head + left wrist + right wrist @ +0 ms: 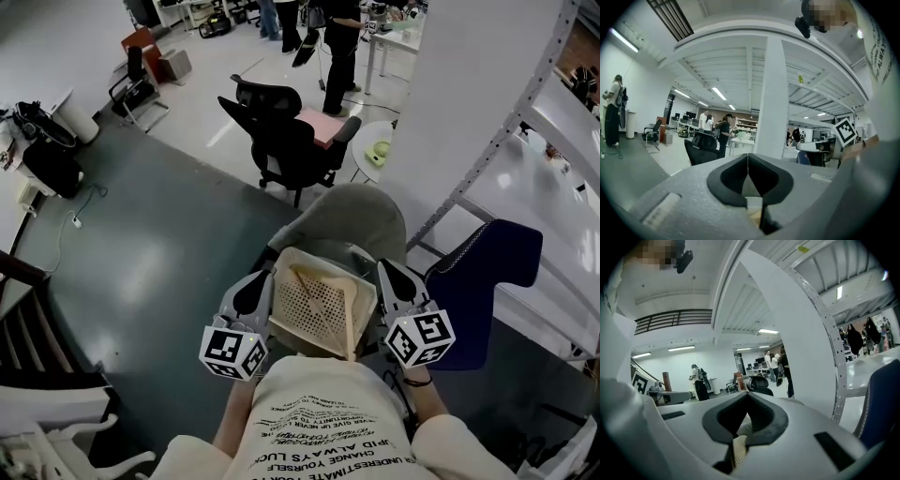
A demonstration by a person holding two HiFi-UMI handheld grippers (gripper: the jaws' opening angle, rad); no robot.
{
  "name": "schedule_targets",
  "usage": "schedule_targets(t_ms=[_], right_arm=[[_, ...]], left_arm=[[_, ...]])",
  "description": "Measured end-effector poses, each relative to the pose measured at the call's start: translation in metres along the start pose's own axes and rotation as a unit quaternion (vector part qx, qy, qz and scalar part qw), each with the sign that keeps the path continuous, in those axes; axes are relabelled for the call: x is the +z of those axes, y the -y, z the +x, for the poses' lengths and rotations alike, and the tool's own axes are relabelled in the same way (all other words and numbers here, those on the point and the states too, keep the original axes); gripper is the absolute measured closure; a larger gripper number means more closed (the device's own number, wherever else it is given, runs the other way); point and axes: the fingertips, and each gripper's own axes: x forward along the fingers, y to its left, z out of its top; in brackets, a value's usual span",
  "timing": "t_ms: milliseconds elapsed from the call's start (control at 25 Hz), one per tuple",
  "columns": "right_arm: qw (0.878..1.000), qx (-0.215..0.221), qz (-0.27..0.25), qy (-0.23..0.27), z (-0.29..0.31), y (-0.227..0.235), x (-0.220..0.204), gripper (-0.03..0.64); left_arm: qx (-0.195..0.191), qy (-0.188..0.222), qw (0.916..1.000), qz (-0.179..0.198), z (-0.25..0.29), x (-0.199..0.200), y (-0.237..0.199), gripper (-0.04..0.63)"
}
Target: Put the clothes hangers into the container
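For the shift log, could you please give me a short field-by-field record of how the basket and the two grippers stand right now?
Held thing: beige perforated basket, carried in front of the person's chest
Left gripper: shut on the basket's left rim
Right gripper: shut on the basket's right rim
Hangers: none visible in any view
Beyond the basket: grey rounded seat
Nearby: black office chair further ahead; blue chair to the right
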Motion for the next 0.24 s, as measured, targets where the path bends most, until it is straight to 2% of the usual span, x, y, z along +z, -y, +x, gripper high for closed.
schedule_targets(t_ms=[240], right_arm=[[1.0, -0.002, 0.0, 0.0, 0.001, 0.0018, 0.0001, 0.614]], left_arm=[[0.002, -0.003, 1.0, -0.001, 0.002, -0.0022, 0.0, 0.572]])
